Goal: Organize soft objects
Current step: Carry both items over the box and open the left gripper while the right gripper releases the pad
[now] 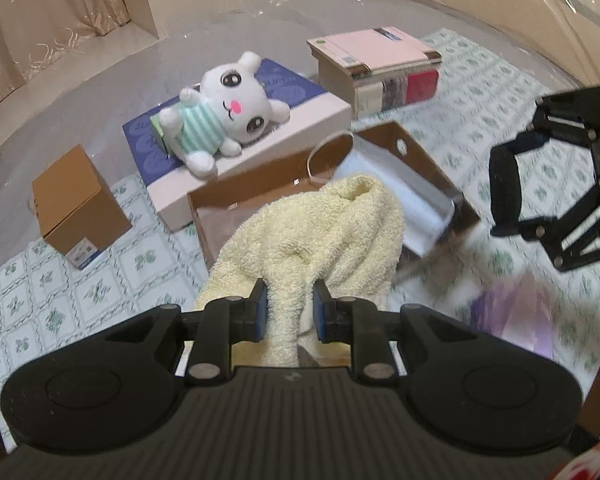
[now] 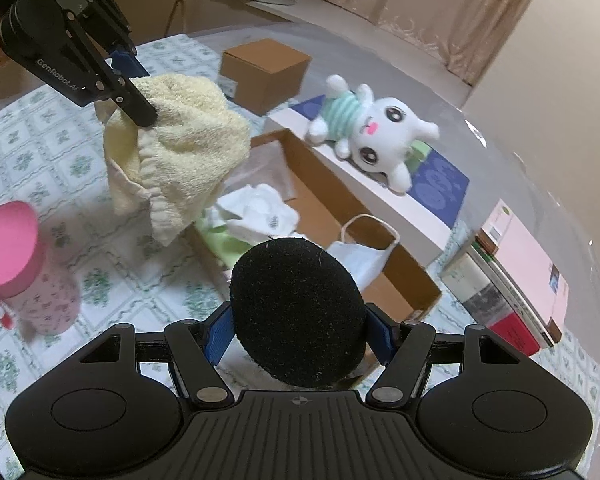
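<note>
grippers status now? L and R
Left gripper: shut on yellow towel.
Right gripper: shut on black foam pad.

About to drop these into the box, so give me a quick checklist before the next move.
1. Left gripper shut on the towel: ok.
2. Right gripper shut on the black pad: ok.
3. Box open on top: ok.
4. Free room in the box beside the cloths and bag: ok.
5. Towel fully over the box: cannot tell.
6. Plush in the box: not ok, it lies on the flat carton.
</note>
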{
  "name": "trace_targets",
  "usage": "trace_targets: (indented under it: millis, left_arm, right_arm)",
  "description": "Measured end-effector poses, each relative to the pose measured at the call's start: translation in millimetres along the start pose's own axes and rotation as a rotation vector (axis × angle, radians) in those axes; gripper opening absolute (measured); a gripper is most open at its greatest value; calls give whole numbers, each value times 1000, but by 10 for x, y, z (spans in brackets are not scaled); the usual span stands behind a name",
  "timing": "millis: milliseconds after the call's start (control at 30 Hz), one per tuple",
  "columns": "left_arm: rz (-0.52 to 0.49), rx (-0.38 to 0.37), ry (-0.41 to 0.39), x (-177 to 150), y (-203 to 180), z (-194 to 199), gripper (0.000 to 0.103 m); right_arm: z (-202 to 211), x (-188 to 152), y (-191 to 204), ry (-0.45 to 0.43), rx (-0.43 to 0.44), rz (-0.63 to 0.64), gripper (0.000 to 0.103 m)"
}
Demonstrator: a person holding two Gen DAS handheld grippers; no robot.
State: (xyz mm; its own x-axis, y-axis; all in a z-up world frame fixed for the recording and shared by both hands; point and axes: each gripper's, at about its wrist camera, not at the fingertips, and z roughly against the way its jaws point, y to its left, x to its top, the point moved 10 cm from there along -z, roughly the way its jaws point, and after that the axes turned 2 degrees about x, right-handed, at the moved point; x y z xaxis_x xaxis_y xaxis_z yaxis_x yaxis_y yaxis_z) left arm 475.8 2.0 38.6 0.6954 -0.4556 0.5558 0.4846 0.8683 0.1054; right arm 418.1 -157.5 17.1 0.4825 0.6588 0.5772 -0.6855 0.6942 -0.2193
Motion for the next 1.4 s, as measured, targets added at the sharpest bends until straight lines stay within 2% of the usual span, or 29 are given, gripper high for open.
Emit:
trace_targets:
  millis: [200,367,433,567,733,833,1033,1267,1400]
  left_arm:
    - [35,31,-17,267,26,-322,20]
    - [19,83,2,379,66,-652,20]
    - [31,77,8,407,76,-785,20]
    - [82,3,5,452,43,-1039,20]
    - [230,-131,-4,478,51,-1340,20]
    - [298,-177,0,454,90,-1498,20]
    - [265,-97,47,313,211,-1666,22]
    - [122,32,83,191,252,-1750,28]
    - [94,54,97,120,236,-1861,29]
  right_arm:
    - [-214,32,-248,14,-23,-25,67]
    - [-429,66,-438,25,-40,-44,67]
    - [-525,76,-501,29,-38,-56,67]
    - [-718,68,-573,36,-24,-75,67]
    - [-907,13,-601,38,-7,-90,67]
    - [-991,-25,-615,41,-3,-95,67]
    - [-1095,-45,-635,39,23,-112,67]
    - [-1201,90,-604,23,84,-189,67]
    - [-1256,165,-563,13,94,-204,67]
